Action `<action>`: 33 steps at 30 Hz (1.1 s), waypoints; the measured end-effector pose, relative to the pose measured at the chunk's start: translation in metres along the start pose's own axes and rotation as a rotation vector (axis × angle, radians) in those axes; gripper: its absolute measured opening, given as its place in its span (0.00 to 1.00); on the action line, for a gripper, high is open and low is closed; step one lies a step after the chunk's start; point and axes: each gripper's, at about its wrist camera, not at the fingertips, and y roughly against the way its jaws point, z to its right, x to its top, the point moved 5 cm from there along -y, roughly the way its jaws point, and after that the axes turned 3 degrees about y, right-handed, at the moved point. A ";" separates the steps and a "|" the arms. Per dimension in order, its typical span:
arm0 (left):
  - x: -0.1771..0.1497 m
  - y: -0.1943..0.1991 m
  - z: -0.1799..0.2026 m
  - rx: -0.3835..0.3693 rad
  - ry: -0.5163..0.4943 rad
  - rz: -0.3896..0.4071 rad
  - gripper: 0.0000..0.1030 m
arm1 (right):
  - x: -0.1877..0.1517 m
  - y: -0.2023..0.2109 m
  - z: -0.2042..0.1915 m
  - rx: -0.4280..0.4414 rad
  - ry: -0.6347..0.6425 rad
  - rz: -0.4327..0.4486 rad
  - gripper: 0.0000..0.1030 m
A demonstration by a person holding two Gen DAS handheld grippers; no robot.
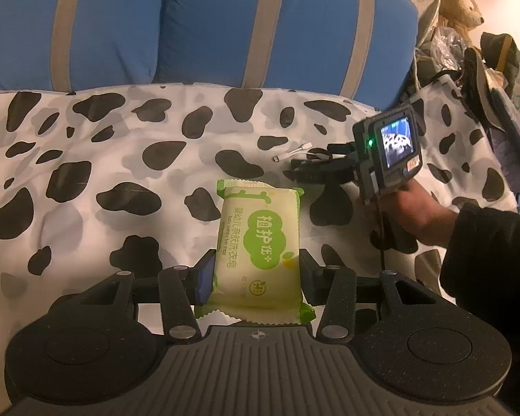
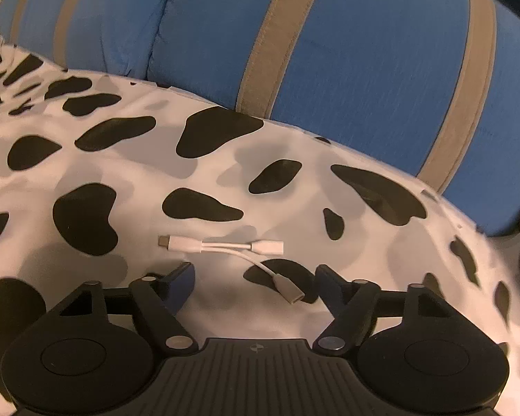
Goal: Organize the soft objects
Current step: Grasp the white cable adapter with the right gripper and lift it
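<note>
Here the left gripper point(image 1: 256, 274) clamps a green plastic-wrapped soap bar point(image 1: 258, 242) resting on the cow-print bedsheet point(image 1: 86, 159); squeeze gently. The right gripper point(image 2: 254, 277) gapes empty over a white adapter cable point(image 2: 225, 246).

A green-and-cream wrapped bar of baby laundry soap point(image 1: 256, 249) lies flat on the cow-print bedspread point(image 1: 86, 159), lengthwise away from the camera, its near end between the left gripper's point(image 1: 258, 277) fingers.
</note>
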 end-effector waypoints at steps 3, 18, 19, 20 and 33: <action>-0.001 -0.002 0.000 0.005 -0.003 -0.009 0.45 | 0.002 -0.004 0.006 0.027 -0.050 -0.023 0.49; -0.013 -0.021 0.008 0.035 -0.074 -0.069 0.45 | -0.014 0.030 0.002 0.028 -0.052 -0.167 0.12; -0.014 -0.023 0.009 0.036 -0.081 -0.074 0.45 | -0.015 0.033 0.001 0.026 -0.050 -0.176 0.12; -0.015 -0.024 0.010 0.037 -0.088 -0.079 0.45 | -0.017 0.037 0.000 0.025 -0.049 -0.185 0.12; -0.037 -0.034 0.024 0.015 -0.174 -0.151 0.45 | -0.057 0.100 -0.011 0.075 -0.101 -0.329 0.12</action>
